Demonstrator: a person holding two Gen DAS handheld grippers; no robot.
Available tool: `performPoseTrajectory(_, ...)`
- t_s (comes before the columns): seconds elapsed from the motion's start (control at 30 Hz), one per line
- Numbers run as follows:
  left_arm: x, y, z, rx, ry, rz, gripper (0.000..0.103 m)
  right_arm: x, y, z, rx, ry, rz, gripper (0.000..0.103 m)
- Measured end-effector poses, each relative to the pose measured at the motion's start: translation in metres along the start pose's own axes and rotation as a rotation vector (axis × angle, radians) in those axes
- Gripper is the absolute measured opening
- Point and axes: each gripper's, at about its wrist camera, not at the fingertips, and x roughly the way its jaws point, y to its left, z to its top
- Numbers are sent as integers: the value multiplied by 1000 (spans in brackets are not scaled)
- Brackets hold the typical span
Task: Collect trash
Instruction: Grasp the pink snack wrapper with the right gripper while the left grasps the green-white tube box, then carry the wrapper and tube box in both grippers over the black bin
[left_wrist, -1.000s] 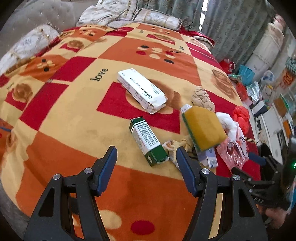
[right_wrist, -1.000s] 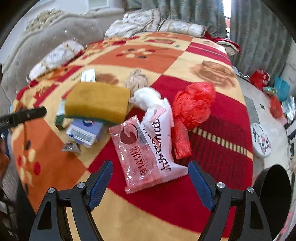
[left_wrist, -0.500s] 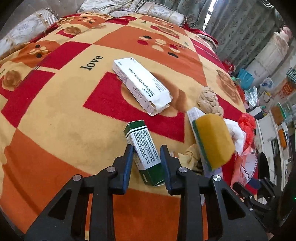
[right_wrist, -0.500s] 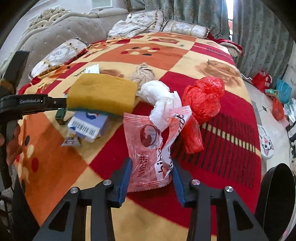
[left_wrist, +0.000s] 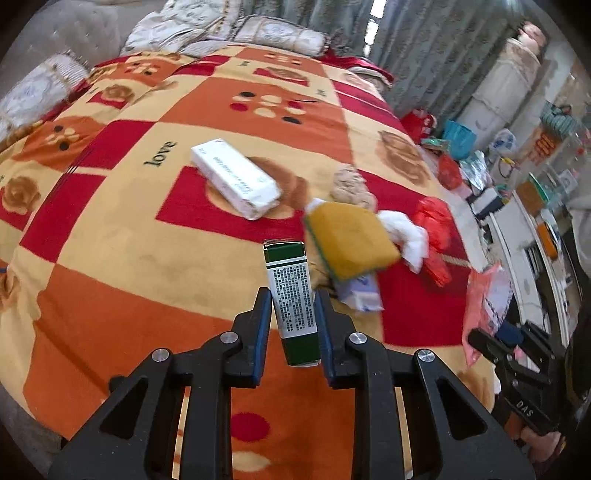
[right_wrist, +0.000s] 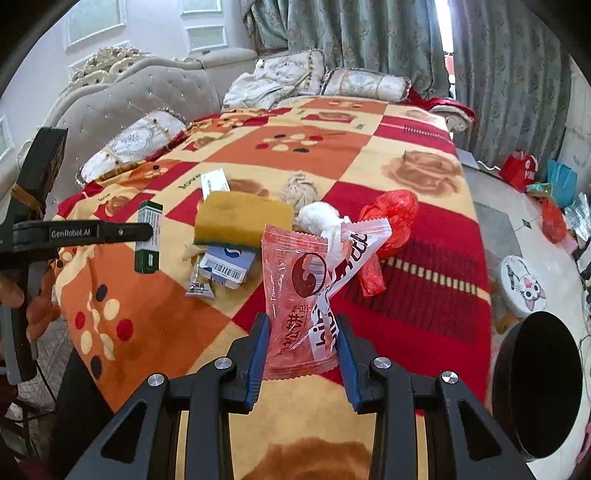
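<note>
"love" is woven into the blanket (left_wrist: 159, 153); "GenRobot.AI" is printed on the left gripper (right_wrist: 146, 232) ("DAS" on the right gripper (left_wrist: 511, 334))

You have a patchwork blanket (right_wrist: 424, 258) covering the bed, cushions (right_wrist: 365, 83) along its far edge, curtains (right_wrist: 347, 33) behind them, and a cat-print stool (right_wrist: 522, 286) on the floor off its right edge.

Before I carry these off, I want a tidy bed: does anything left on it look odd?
Yes. A yellow sponge sits tilted on a small blue-and-white box instead of flat on the blanket, and a white wad and red bag lie crumpled beside it.
</note>
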Motion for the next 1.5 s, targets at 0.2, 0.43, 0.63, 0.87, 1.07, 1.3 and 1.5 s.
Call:
performPoseTrajectory(0.2,-5,-40,-7,83,4,-33,21,-14,-7,-5,19,-15,-23,34)
performPoseTrajectory(0.43,-5,-79,-10,146,5,-69,21,-27,-19,-12,34,-27,-56,34)
performPoseTrajectory(0.63,-2,-108,-11,187,5,-93,21,-36,-33,-17,63,-41,-80,34)
performPoseTrajectory(0.87,6,-140,-10,224,12,-131,21,-49,-59,-23,110,-51,-120,34)
performPoseTrajectory(1.07,18,-173,-10,272,26,-156,21,-58,-83,-30,154,-55,-155,34)
performPoseTrajectory(1.3,34,-209,-12,319,54,-186,21,-68,-115,-42,209,-56,-200,34)
performPoseTrajectory(1.5,47,-238,-11,349,74,-223,21,-76,-145,-53,262,-47,-241,34)
